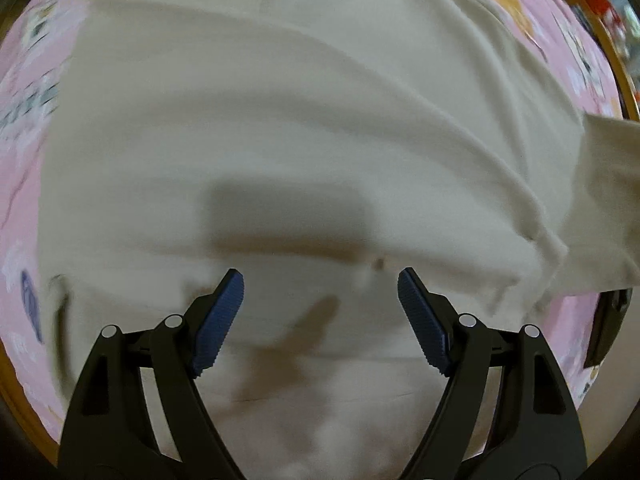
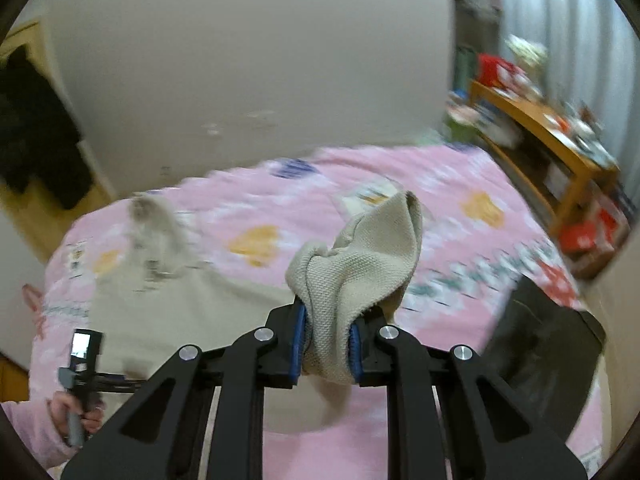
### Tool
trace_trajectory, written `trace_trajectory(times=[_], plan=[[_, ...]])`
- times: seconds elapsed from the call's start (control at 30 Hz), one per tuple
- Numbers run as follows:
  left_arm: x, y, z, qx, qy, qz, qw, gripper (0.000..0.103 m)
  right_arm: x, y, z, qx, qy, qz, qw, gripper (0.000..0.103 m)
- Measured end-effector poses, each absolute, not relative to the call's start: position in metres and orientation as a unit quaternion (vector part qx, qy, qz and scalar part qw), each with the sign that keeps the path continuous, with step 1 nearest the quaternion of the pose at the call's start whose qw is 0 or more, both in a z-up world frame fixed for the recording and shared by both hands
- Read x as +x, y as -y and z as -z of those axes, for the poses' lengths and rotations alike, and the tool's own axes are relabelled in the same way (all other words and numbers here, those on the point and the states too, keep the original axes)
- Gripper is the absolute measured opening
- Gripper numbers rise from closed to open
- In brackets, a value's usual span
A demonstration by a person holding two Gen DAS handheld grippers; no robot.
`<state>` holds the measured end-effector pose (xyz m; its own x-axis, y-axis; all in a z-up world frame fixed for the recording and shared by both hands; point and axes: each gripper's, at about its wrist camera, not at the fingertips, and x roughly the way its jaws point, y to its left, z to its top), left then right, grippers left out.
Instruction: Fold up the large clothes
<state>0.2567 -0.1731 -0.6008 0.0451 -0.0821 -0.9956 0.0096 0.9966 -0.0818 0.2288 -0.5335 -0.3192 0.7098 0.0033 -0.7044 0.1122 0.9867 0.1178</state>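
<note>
A large beige garment [image 1: 280, 120] lies spread over a pink patterned bedspread [image 1: 24, 200]. My left gripper [image 1: 320, 276] points straight down above it, open, with nothing between its blue pads. One part of the garment [image 1: 612, 200] rises off the bed at the right edge. In the right wrist view my right gripper [image 2: 328, 320] is shut on a bunched fold of the beige cloth [image 2: 360, 248], which sticks up past the fingers, well above the bed. The rest of the garment [image 2: 192, 308] lies flat below.
A hand in a pink sleeve [image 2: 76, 412] holds the other gripper's handle at the lower left. A dark flat object [image 2: 540, 352] lies on the bed's right corner. A cluttered wooden table [image 2: 560, 140] stands beyond the bed, and dark clothes [image 2: 36, 132] hang left.
</note>
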Motion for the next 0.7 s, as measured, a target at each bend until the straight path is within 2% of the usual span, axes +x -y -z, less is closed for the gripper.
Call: trace_trajectory(times=[0.23, 0.43, 0.53, 0.7], plan=[[0.195, 0.038, 0.593, -0.011, -0.662, -0.028, 0.749, 0.078, 0.268, 0.329, 0.326, 0.056, -0.380, -0.105, 0.917, 0.017], [0.142, -0.077, 0.610, -0.154, -0.672, -0.075, 0.721, 0.078, 0.285, 0.171, 0.367, 0.042, -0.409, -0.204, 0.888, 0.017], [0.122, -0.106, 0.616, -0.181, -0.668, -0.090, 0.716, 0.078, 0.283, 0.085, 0.404, -0.005, -0.427, -0.231, 0.874, 0.017], [0.101, -0.133, 0.626, -0.192, -0.661, -0.090, 0.719, 0.078, 0.271, -0.006, 0.486, -0.100, -0.465, -0.217, 0.852, 0.017]])
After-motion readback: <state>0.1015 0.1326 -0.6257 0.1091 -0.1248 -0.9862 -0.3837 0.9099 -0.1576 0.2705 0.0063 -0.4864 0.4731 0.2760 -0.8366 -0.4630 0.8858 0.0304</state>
